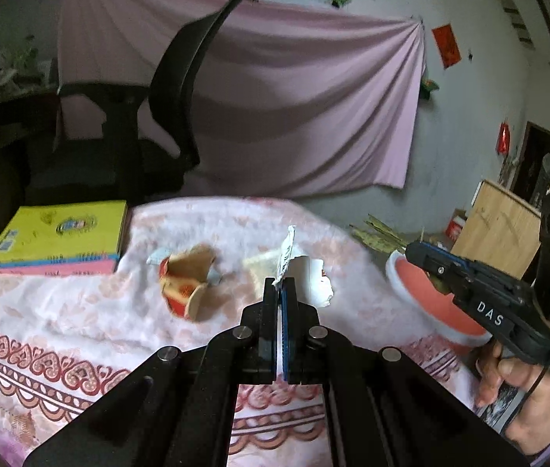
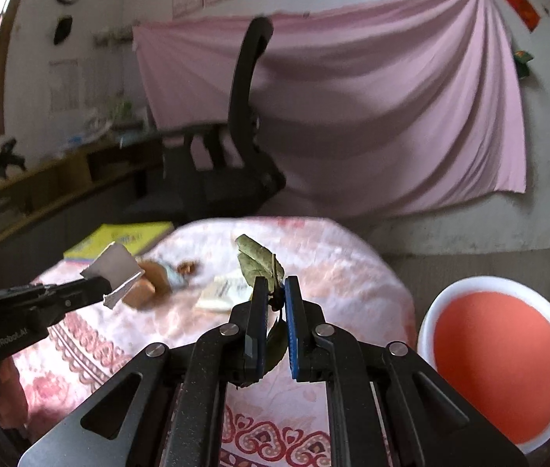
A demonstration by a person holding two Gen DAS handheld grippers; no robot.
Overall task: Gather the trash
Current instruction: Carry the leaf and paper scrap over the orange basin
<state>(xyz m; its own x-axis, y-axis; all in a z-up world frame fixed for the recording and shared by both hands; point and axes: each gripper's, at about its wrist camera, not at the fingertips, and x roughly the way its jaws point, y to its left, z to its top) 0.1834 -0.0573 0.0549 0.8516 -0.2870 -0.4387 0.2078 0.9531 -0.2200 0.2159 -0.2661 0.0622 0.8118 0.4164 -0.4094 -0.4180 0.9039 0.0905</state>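
Fingers of the left gripper (image 1: 279, 286) are pressed together on a torn white scrap of paper (image 1: 287, 253), held above the desk (image 1: 60, 311) with its pink patterned cloth; the right gripper (image 2: 273, 292) has its fingers closed to a narrow gap on the stem of a dried green leaf (image 2: 258, 258), which sticks up past the tips and hangs down between them. On the desk beyond lie a crushed red-and-tan paper cup (image 1: 185, 282), a pale folded wrapper (image 1: 259, 266) and a yellow book (image 1: 60, 235) on a pink one at the far left corner. A white bin with a red inside (image 2: 502, 362) stands on the floor just beside the desk's right edge. A black office chair (image 1: 146, 109) stands behind, before a pink sheet (image 1: 294, 97) hung on the wall.
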